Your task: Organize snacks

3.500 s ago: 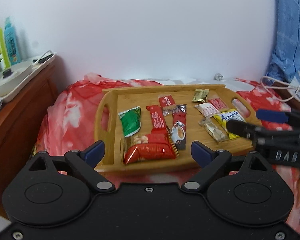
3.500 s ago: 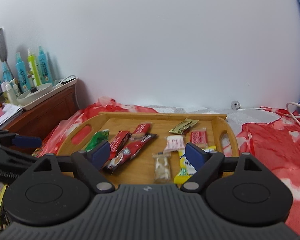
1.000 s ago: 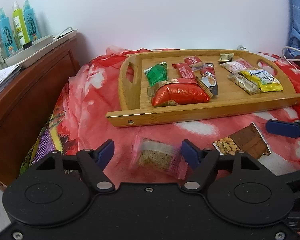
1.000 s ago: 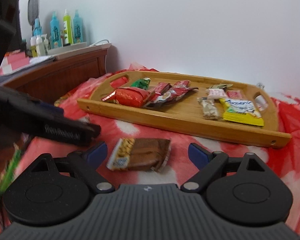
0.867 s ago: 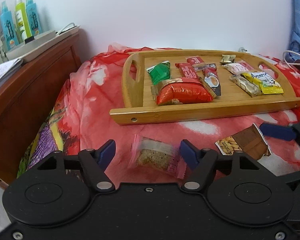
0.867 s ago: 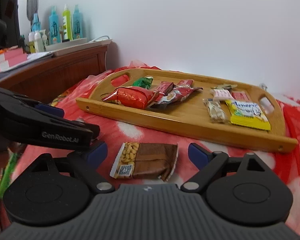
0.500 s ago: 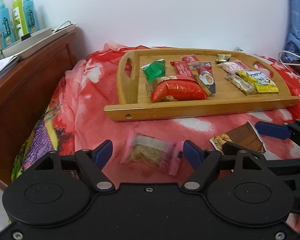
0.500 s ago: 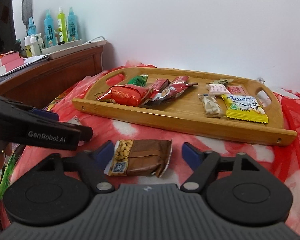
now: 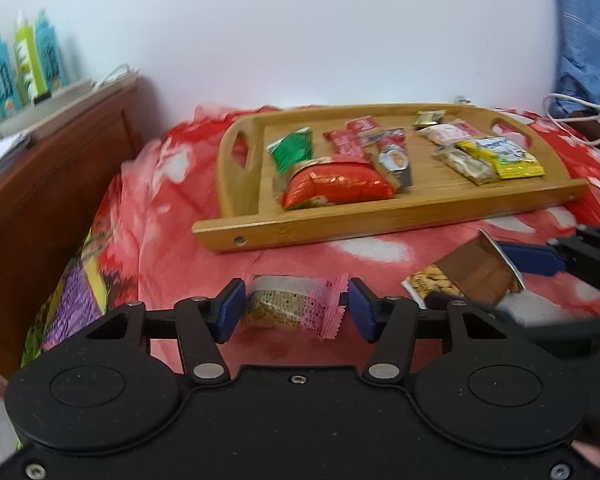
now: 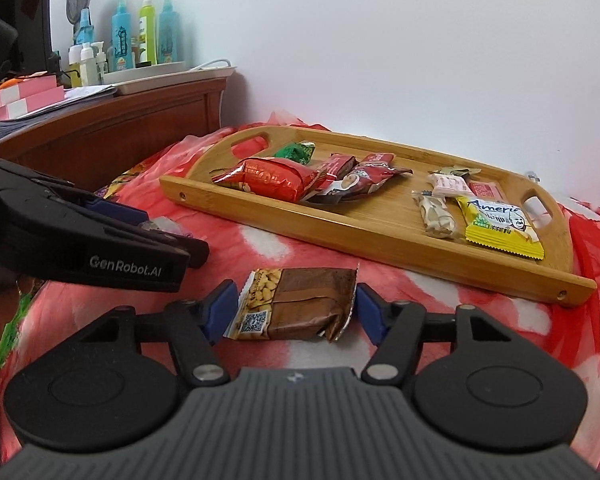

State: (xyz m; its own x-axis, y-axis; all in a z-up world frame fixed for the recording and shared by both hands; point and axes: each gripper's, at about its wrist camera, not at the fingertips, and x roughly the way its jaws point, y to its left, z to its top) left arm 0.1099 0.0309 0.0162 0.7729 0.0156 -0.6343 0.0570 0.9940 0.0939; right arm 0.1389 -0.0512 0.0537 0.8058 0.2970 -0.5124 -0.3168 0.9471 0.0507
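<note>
A pink-wrapped biscuit packet (image 9: 288, 308) lies on the red bedspread between the pads of my left gripper (image 9: 296, 312). The jaws are closing and both pads touch the wrapper's ends. A brown peanut-bar packet (image 10: 300, 300) lies between the pads of my right gripper (image 10: 296, 310). These jaws are closing too, and a sliver of gap shows at the right pad. The wooden tray (image 9: 380, 220) stands behind both packets and holds several snacks, among them a red bag (image 9: 336, 188) and a yellow packet (image 10: 500, 228).
A wooden cabinet (image 10: 140, 116) with bottles and a white tray on top stands at the left. A white cable (image 9: 580, 112) and blue cloth lie at the far right. The red bedspread (image 9: 160, 208) slopes down to the left of the tray.
Both grippers' jaws have narrowed around their packets. The pink packet now sits square between the left pads; half a second ago it lay skewed with room on both sides.
</note>
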